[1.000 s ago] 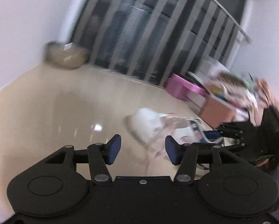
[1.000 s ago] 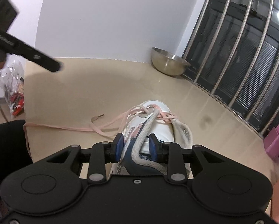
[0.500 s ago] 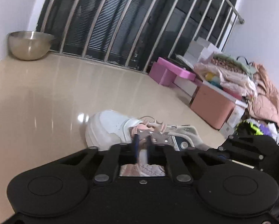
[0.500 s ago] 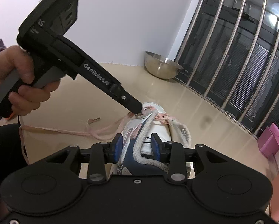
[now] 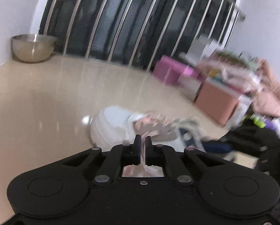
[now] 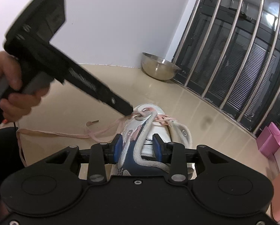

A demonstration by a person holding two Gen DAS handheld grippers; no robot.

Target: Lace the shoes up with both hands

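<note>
My left tongs (image 6: 129,112), narrowed to a slit on the pink lace (image 6: 61,134), sit at an eyelet near the toe of the white shoe (image 6: 155,136), so I judge I'm drawing lace through; next comes a steady pull. My right tongs (image 6: 138,146) clamp the shoe's tongue on the floor. The far steel bowl (image 6: 158,68) looks empty.

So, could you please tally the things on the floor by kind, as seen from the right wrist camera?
Shoe: 1
Pink lace: 1
Steel bowl: 1
Pink box: 1
Total: 4
</note>
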